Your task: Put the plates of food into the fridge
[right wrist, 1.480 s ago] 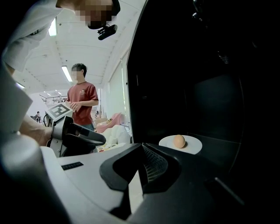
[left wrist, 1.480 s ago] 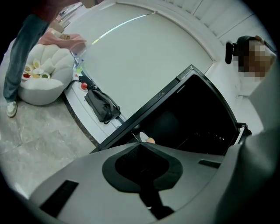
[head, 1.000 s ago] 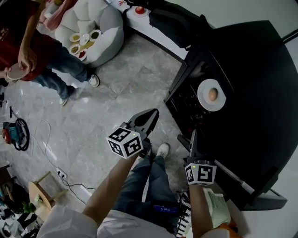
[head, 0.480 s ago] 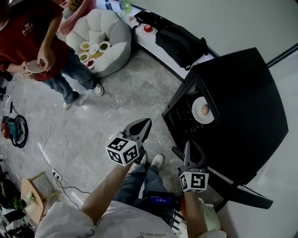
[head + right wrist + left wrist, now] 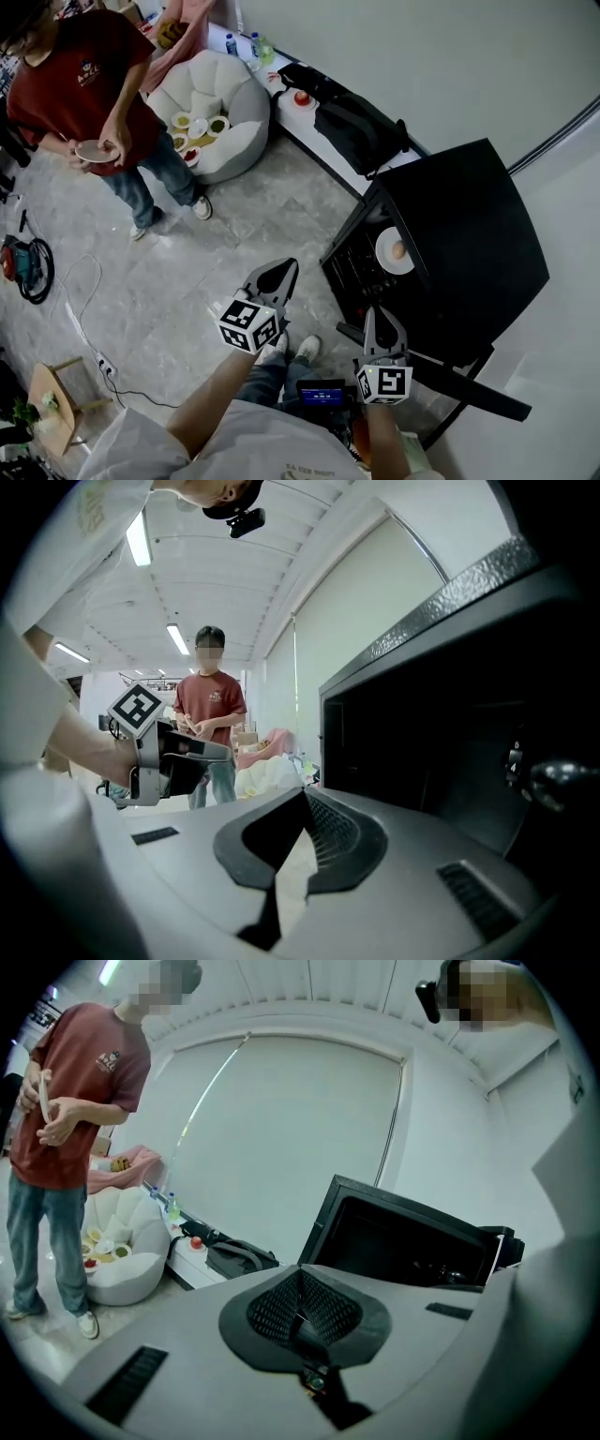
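Plate [image 5: 395,251] looks set in the fridge [image 5: 469,234]; more dishes [image 5: 198,131] wait on the chair [image 5: 234,89]. Left gripper [image 5: 289,267] and right gripper [image 5: 377,314] are both pressed together, empty.

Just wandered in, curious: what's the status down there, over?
Left tool and right tool shut, empty. One plate of food at the fridge opening; more plates wait on the white seat. Person holding a plate stands clear.

The head view is evenly bright and sharp, and soft light leaves only faint shadows on the pale floor [image 5: 234,225]. The inside of the black fridge [image 5: 469,234] stays dim. Both gripper views bend strongly at the edges and fade into black corners. Ceiling strip lights [image 5: 142,538] glare white in the right gripper view.
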